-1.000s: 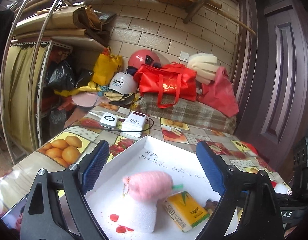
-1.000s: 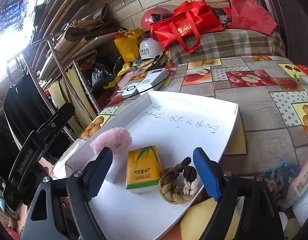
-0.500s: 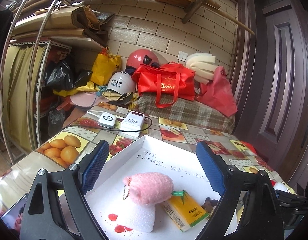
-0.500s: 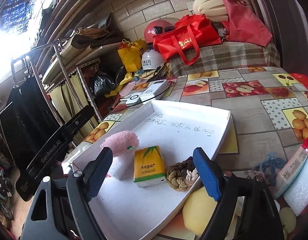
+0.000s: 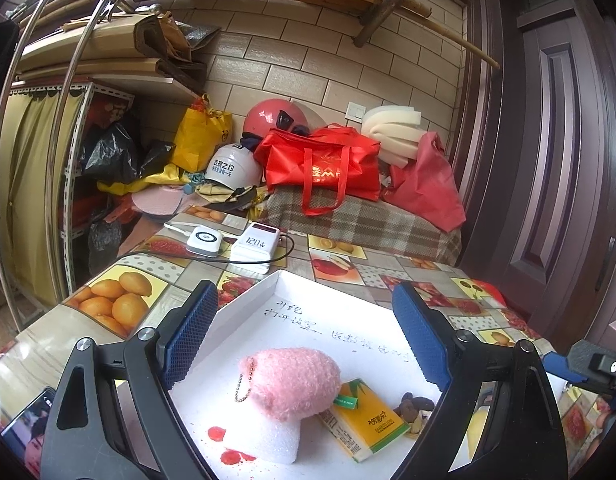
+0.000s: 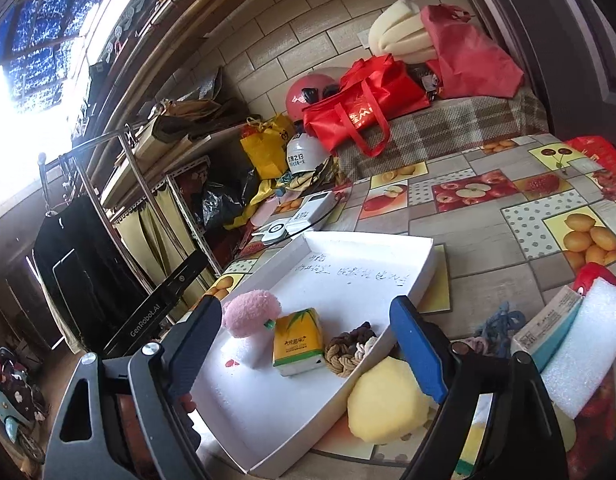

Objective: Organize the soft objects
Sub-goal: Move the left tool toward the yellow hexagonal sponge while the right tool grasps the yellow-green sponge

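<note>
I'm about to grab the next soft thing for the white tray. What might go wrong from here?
The pink plush sits perched on a foam block, so a nudge may topple it. The yellow sponge lies against the white tray wall; the right gripper, jaws opening with nothing between them, might catch the rim and shift the tray.

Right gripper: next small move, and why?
Probably swing the right gripper, jaws opening and empty, toward the yellow sponge: it lies outside the white tray, while the pink plush, tissue pack and rope knot sit inside.
</note>
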Available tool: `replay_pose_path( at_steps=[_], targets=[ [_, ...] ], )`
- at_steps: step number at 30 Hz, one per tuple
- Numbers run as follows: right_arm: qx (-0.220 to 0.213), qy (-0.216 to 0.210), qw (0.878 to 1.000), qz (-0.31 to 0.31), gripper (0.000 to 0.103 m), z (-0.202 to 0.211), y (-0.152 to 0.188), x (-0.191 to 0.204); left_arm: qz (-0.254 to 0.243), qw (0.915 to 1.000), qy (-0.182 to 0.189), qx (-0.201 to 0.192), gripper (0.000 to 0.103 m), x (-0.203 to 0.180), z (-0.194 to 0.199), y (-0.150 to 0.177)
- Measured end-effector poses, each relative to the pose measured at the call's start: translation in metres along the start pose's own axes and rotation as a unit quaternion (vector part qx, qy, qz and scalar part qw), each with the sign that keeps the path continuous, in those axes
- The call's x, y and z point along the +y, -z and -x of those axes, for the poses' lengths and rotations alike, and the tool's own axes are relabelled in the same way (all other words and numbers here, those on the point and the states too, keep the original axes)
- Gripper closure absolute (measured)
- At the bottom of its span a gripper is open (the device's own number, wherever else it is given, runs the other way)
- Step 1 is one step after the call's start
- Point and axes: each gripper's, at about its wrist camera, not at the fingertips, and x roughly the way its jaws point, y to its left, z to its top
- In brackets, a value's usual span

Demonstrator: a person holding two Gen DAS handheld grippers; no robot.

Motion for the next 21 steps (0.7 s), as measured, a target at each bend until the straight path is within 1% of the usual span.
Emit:
replay_pose_path(
  at_steps=[7,11,15,18,20,21],
  targets=[
    [-0.019,0.008,1.0,-0.019,0.016,0.026,-0.002,-0.019,-0.011,0.9998,0.014,0.007,0.013,-0.005,-0.001,0.002],
    [-0.033,0.026,0.999,-0.025,0.016,0.042,-0.001,-0.034,-0.018,0.9995,0.024,0.008,0.013,-0.009,0.0,0.004],
    [-0.029,0.066,0.997,-0.019,0.016,0.056,0.003,-0.053,-0.019,0.9987,0.046,0.008,0.013,-0.015,0.005,0.003],
    [-0.021,0.111,0.994,-0.005,0.016,0.069,0.01,-0.068,-0.028,0.9973,0.067,0.009,0.013,-0.025,0.008,0.005],
    [-0.005,0.144,0.99,0.01,0.016,0.074,0.016,-0.079,-0.029,0.9958,0.086,0.015,0.014,-0.035,0.01,0.007],
    [0.004,0.153,0.988,0.014,0.016,0.076,0.019,-0.084,-0.032,0.9939,0.103,0.022,0.014,-0.043,0.011,0.01]
  ],
)
